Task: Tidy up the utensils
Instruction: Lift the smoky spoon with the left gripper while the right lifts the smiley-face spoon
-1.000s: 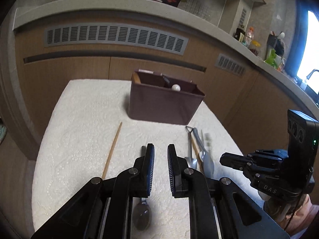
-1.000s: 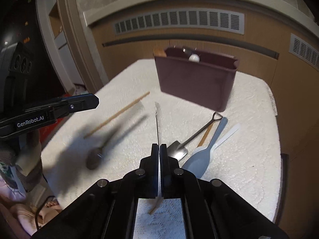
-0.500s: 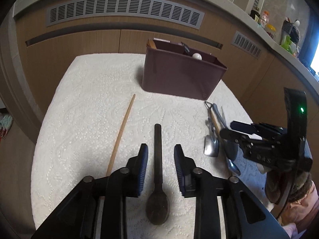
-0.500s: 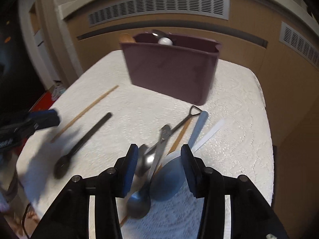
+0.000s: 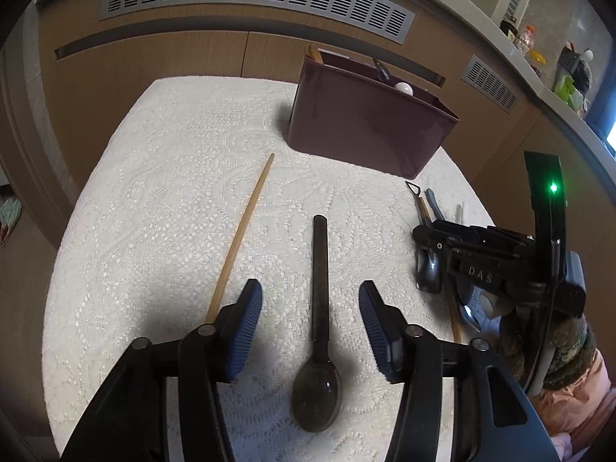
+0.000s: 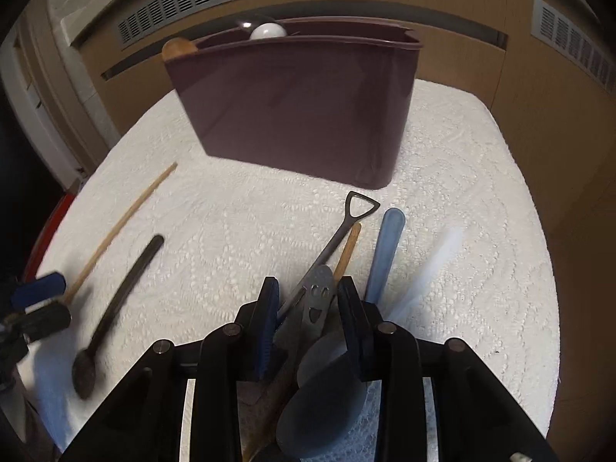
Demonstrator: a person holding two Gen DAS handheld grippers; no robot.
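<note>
A dark spoon (image 5: 318,308) lies on the white cloth between the fingers of my open left gripper (image 5: 310,312), which straddles its handle without touching it. My right gripper (image 6: 308,315) is open and low over a pile of utensils: a steel spoon with a smiley face (image 6: 317,300), a shovel-handled spoon (image 6: 346,219), a wooden stick (image 6: 348,246) and a blue spoon (image 6: 385,250). The steel spoon's handle lies between its fingers. A wooden chopstick (image 5: 242,235) lies left of the dark spoon. The maroon bin (image 5: 365,131) holds several utensils.
The white textured cloth (image 5: 173,192) covers the table. Wooden cabinet fronts with vents (image 5: 250,4) stand behind the bin. The table edge drops off at left and right. My right gripper shows in the left wrist view (image 5: 423,236) over the pile.
My left gripper has opened wide and lowered around the dark spoon. My right gripper let go of the steel spoon onto the pile, opened, and has come down over the pile.
</note>
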